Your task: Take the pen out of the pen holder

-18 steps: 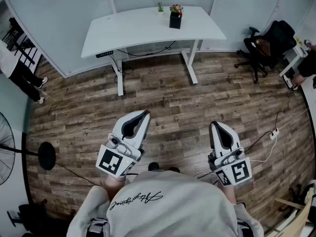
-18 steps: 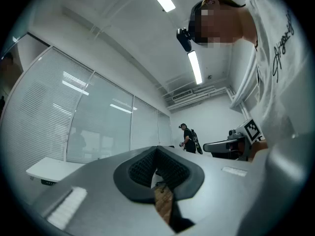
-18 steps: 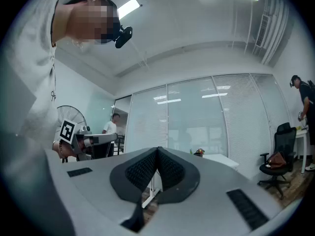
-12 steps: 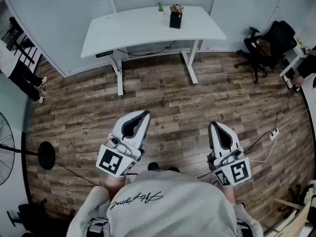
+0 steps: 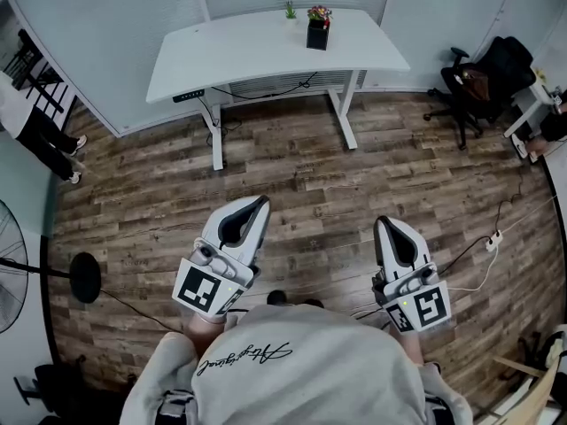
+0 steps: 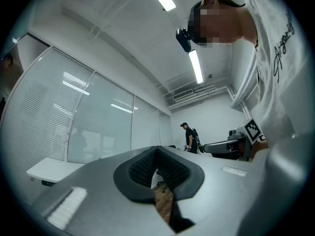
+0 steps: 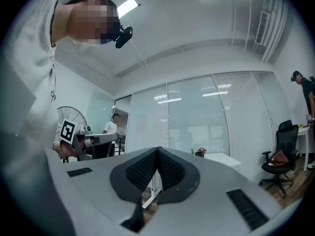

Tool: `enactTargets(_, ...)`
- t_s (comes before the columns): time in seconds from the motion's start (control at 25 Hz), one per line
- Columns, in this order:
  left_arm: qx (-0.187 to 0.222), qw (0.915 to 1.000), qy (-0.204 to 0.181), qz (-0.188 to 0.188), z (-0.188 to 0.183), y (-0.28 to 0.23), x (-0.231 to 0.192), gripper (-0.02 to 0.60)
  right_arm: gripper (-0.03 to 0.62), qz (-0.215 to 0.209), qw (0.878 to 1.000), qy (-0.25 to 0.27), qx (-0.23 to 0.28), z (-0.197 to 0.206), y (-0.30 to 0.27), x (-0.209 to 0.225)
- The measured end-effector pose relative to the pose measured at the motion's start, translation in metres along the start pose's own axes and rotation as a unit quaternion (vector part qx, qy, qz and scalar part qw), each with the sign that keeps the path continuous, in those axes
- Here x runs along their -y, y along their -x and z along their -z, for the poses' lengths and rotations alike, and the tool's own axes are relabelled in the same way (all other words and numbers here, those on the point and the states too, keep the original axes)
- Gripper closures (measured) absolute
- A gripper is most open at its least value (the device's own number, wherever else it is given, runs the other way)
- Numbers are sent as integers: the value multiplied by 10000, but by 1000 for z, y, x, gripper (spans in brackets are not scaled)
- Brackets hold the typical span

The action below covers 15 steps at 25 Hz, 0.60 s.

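Black box-shaped pen holder (image 5: 316,35), coloured tips above its rim, too small to tell apart. It stands at the far edge of the white bench (image 5: 230,56), near a small green plant (image 5: 290,11). Well apart, over the wood-plank floor (image 5: 292,166): left gripper (image 5: 259,205), jaws together, empty; right gripper (image 5: 383,225) likewise.
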<state>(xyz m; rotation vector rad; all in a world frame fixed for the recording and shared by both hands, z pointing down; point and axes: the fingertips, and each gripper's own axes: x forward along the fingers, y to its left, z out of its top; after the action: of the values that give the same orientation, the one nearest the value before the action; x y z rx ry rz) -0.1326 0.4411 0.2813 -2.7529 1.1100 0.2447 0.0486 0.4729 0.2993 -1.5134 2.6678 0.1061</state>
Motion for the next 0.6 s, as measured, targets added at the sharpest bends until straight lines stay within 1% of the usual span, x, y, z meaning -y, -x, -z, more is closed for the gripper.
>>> enactTargets(0.28,-7,10000,1,-33,0,1,-3,581,592,-50,10000,-33,-11,0,-4,-2)
enactTargets(0.44,38,10000,32,-72,0,1,-6,580,591,-52,9999,-61,147,-4,-5,-2)
enactTargets(0.56,62,9999,30,-80,-1,3,-5,580,591,-9,9999,-15,151,-4,-5,-3)
enactTargets(0.6,63,9999,21,-81,-2,3,-4,568,591,-9,9999,-27,149,-3,-5,-4)
